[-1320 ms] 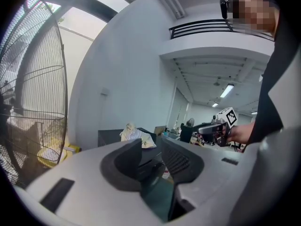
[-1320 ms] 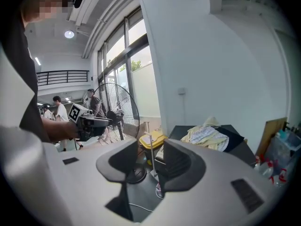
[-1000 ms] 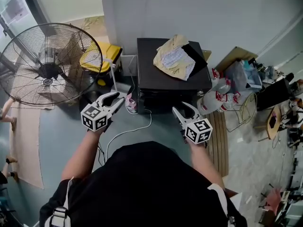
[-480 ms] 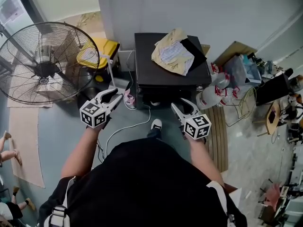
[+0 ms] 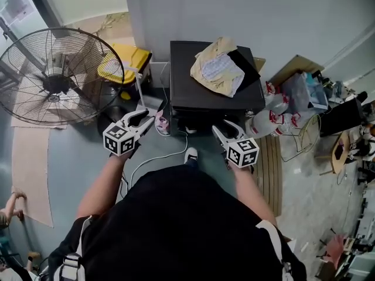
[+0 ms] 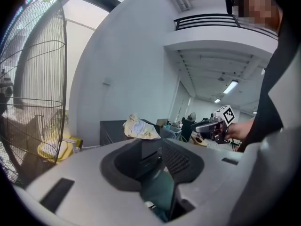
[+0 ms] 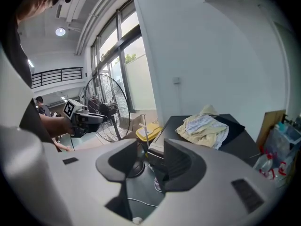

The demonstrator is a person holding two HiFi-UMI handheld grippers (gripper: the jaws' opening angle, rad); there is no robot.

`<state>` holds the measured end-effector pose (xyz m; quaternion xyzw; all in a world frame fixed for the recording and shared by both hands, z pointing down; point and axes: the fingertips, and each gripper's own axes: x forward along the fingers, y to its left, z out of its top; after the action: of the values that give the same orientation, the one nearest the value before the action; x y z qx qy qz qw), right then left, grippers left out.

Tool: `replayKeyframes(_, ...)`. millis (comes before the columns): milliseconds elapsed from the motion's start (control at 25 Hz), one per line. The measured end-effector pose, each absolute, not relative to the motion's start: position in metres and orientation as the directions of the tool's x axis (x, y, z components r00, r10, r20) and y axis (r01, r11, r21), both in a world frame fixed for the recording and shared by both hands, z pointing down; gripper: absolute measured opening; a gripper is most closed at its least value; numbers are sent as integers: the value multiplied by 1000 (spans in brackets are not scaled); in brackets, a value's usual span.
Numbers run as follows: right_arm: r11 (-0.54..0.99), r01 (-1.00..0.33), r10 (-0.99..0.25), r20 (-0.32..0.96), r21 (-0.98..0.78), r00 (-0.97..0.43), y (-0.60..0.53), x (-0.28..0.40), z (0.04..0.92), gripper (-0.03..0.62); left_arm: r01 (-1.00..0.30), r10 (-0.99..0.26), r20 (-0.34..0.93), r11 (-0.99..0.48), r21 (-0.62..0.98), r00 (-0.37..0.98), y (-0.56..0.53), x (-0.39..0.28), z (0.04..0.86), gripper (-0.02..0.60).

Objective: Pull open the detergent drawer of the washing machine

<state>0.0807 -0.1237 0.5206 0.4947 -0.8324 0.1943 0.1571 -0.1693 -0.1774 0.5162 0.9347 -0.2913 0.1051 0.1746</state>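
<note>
The black washing machine [image 5: 190, 95] stands against the wall with a crumpled yellow cloth [image 5: 218, 66] on its top. Its front face is foreshortened in the head view, and I cannot make out the detergent drawer there. My left gripper [image 5: 145, 119] hangs open and empty in front of the machine's left corner. My right gripper [image 5: 225, 129] is open and empty before its right corner. In the left gripper view the left gripper [image 6: 155, 157] points at the machine [image 6: 113, 132]. In the right gripper view the right gripper [image 7: 150, 161] frames the machine's upper front [image 7: 157, 147]. Neither touches the machine.
A large floor fan [image 5: 55, 78] stands at the left, with a yellow bin [image 5: 120, 66] behind it. A white cable [image 5: 158, 160] runs across the floor. Bottles and bags [image 5: 275, 113] crowd the right side beside a wooden pallet [image 5: 270, 174]. A shoe [image 5: 191, 154] shows below the machine.
Both grippers have sunk a little and edged toward the machine's front, still open. The person's shoe has come into view between them.
</note>
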Motion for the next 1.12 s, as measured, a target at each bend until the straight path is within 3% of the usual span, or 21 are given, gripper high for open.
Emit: replayKeyframes(1120,453,-851,-589,627,-266,-509,-194,119,637,179,-617,-420,492,-700,360,763,-238,-118,626,151)
